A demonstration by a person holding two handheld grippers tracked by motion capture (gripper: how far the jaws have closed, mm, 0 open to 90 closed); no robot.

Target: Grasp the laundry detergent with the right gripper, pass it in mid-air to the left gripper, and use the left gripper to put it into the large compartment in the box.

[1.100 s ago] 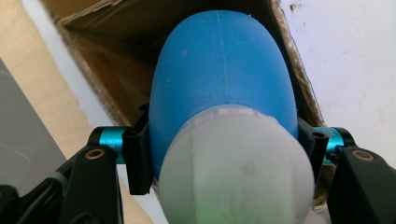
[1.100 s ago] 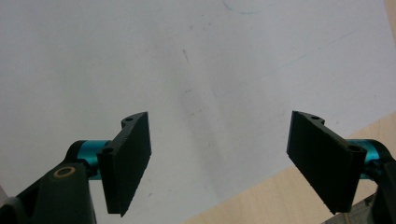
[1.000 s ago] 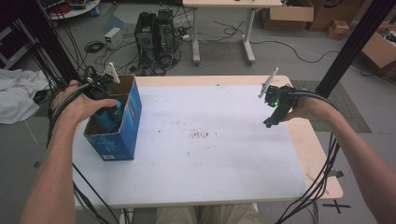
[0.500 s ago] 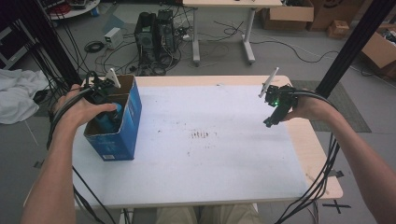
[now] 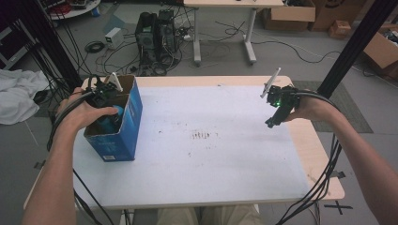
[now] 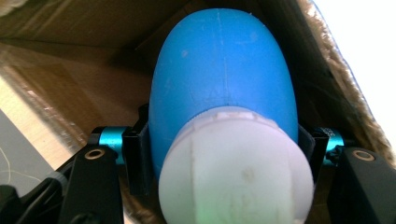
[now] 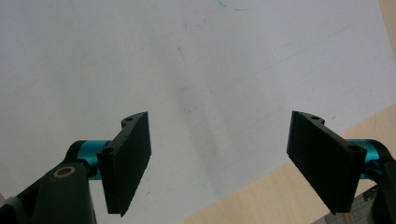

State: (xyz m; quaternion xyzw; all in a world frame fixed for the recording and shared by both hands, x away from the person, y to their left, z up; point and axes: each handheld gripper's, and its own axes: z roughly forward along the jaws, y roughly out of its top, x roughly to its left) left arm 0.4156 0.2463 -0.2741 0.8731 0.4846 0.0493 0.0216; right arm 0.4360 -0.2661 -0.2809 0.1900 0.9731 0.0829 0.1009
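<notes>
The blue bottle sits mostly hidden inside the box; its white cap runs off the bottom edge, blurred.

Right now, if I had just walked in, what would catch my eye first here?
Probably the blue box at the table's left edge, with the left gripper reaching inside it, jaws closed around a blue bottle with a white cap. Across the table, the right gripper hangs open over the bare white top.
</notes>
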